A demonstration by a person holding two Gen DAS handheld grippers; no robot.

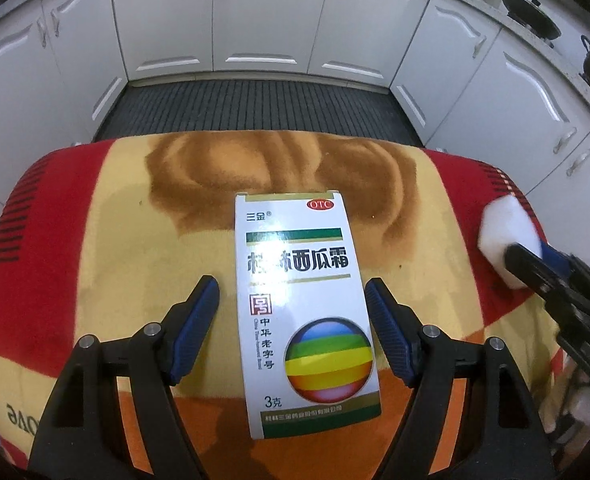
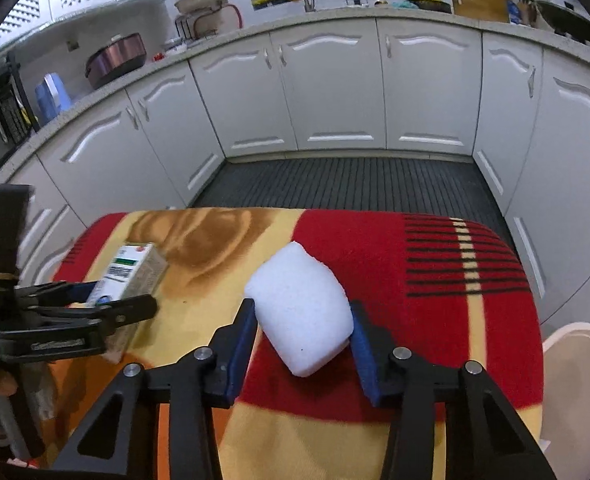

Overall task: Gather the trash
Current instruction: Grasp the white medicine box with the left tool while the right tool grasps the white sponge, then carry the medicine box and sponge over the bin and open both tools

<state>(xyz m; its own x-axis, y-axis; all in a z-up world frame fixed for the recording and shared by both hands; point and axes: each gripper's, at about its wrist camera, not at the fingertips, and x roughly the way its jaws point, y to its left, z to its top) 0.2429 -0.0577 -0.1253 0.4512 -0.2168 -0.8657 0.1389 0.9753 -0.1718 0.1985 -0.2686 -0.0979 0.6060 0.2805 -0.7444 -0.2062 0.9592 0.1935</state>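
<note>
**A:** Count it for me, left to right, taking the blanket [image 1: 95,240] as the marker.

**B:** Two pieces of trash, two grippers. One medicine box [image 1: 303,304] lies flat near the blanket's middle, printed face up. The left gripper [image 1: 293,292] straddles it, fingers apart, a strip of blanket showing between each blue pad and the box's long sides. Toward the blanket's right, on the red part, lies one white foam block [image 2: 301,312]. The right gripper [image 2: 303,316] is clamped on it, both blue pads pressed against its sides.

**A:** Edges, room to move?

**B:** The box's far end stops well short of the blanket's far edge; bare cloth lies left of it. The foam is near the black-striped band [image 2: 467,256], with red cloth open between it and the blanket's right edge. Just past that edge, lower down, sits a pale round rim [image 2: 575,380]; what it belongs to I cannot tell.

**A:** Surface and room?

**B:** A fuzzy red, yellow and orange blanket with a brown pattern. Beyond its far edge, dark ribbed floor matting [image 2: 347,180], then white cabinet doors [image 2: 335,88] wrapping round under a cluttered countertop [image 2: 335,14].
</note>
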